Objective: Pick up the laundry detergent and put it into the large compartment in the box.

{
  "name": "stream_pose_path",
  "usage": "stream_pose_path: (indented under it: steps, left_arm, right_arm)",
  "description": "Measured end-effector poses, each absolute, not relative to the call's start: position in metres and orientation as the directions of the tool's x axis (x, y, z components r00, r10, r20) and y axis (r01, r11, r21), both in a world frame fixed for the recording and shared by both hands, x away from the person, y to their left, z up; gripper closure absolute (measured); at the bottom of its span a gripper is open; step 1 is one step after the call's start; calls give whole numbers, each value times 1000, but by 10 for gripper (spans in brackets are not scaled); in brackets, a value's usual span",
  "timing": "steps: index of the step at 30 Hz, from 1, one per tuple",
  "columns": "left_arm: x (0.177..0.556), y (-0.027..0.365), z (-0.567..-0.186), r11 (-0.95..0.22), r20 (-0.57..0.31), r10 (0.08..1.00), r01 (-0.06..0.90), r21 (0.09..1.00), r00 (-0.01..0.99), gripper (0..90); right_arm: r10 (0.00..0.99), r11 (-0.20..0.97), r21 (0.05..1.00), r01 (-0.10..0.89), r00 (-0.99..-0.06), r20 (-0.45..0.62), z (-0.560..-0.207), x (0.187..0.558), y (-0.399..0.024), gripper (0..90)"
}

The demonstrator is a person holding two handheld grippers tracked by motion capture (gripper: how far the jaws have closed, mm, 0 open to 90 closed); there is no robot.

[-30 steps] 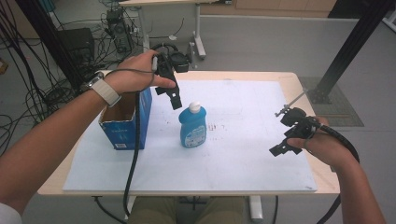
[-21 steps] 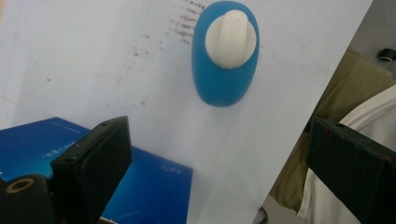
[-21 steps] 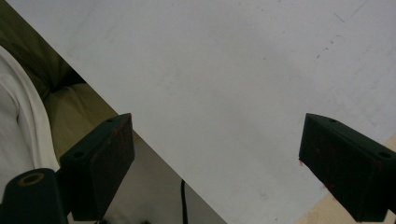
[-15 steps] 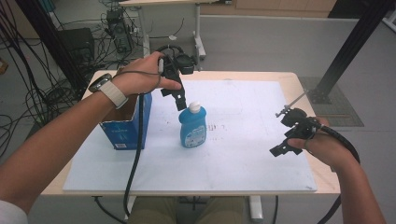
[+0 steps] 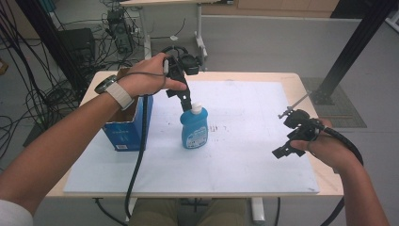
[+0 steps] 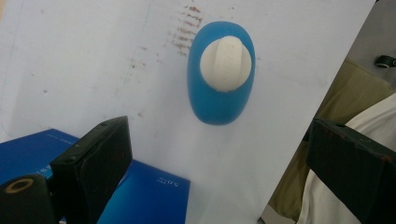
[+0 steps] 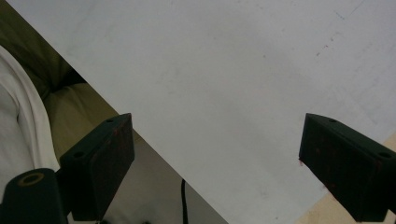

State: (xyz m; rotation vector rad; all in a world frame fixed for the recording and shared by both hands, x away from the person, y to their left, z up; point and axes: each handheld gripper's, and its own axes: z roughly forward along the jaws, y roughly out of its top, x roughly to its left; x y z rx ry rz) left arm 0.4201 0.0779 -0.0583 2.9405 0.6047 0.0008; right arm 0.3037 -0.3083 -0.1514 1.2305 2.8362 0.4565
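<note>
Both sets of jaws are spread wide with nothing between them. Left gripper hangs right above the blue bottle, pointing down at its white cap, not touching as far as I can tell. That bottle stands upright on the white mat, with a blue box just to its left. Right gripper sits well off to the bottle's right, near the mat's edge.
</note>
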Motion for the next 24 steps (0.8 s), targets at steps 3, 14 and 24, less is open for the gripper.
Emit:
stream_pose_path:
  steps: [3,14,24]
  left_arm:
    - [421,78,-59,-910,-31,391,391,141,920,77]
    - [421,71,-63,-912,-17,387,386,137,922,76]
    - [420,66,-66,-913,-9,385,382,143,923,74]
  right_arm:
    - [716,649,271,711,-691,99,-151,304,-309,105]
    - [716,647,274,711,-691,101,-152,304,-310,105]
    - [719,643,275,715,-687,104,-153,302,-312,105]
